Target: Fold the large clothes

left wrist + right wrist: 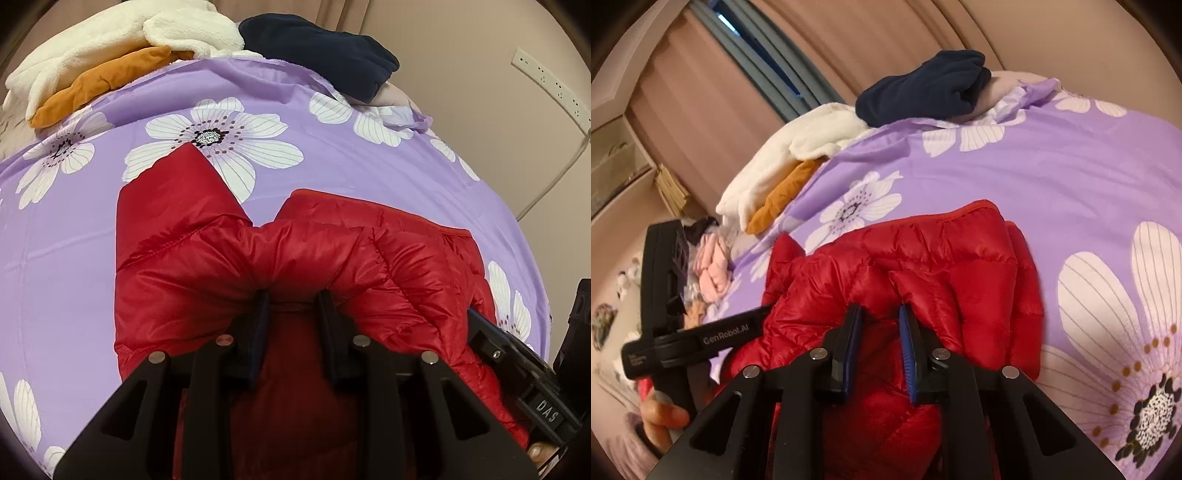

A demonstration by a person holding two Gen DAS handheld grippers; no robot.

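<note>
Each fisheye camera sits just behind its own gripper, the left gripper (293,299) and the right gripper (881,314), looking steeply down at close range over the red jacket (258,258) toward the far folded clothes, both views sharing the jacket, purple floral bedspread (351,166) and navy garment (923,88).

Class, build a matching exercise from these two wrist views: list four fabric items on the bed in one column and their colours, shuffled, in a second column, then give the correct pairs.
Column one:
1. puffer jacket
2. bedsheet
3. fleece bundle near the far edge
4. fluffy blanket

Column two:
A. cream white
B. red
C. navy blue
D. purple with white flowers

Pairs: 1-B, 2-D, 3-C, 4-A
</note>
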